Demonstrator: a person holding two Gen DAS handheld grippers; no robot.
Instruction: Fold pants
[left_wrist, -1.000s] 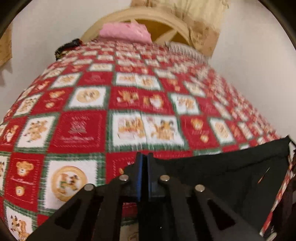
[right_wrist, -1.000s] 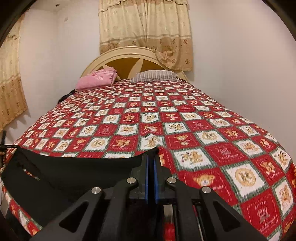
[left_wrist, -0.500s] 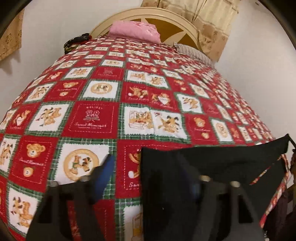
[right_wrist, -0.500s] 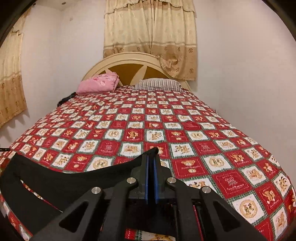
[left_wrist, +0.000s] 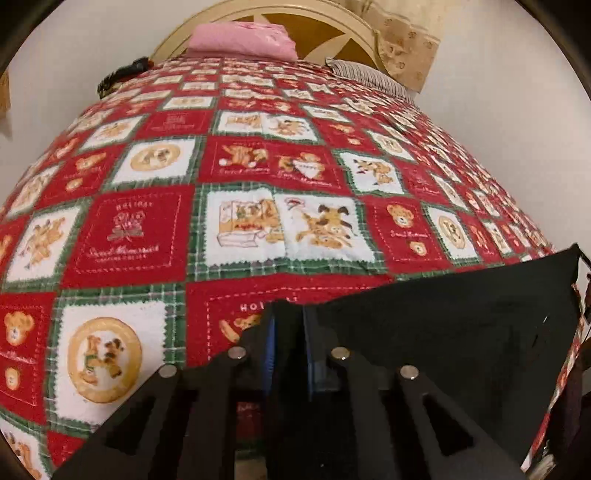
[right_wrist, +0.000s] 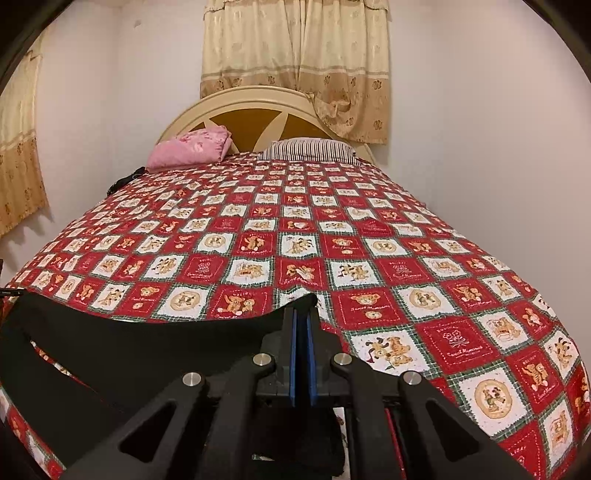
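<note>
The black pants (left_wrist: 461, 332) hang stretched over the near end of the bed, held up by both grippers. My left gripper (left_wrist: 288, 321) is shut on the left end of the pants' top edge; the cloth runs off to the right. My right gripper (right_wrist: 302, 317) is shut on the right end of the same edge, and the black cloth (right_wrist: 129, 347) spreads to the left of it. The lower part of the pants is hidden below both views.
The bed carries a red, white and green patchwork quilt (right_wrist: 332, 236) (left_wrist: 236, 177). A pink folded cloth (right_wrist: 188, 147) and a striped pillow (right_wrist: 306, 149) lie by the rounded headboard (right_wrist: 258, 107). White walls and beige curtains (right_wrist: 295, 55) stand around the bed.
My left gripper opened half a second ago and has shut again on the pants' edge, closer to the quilt. My right gripper stayed shut and rose, carrying the cloth up.
</note>
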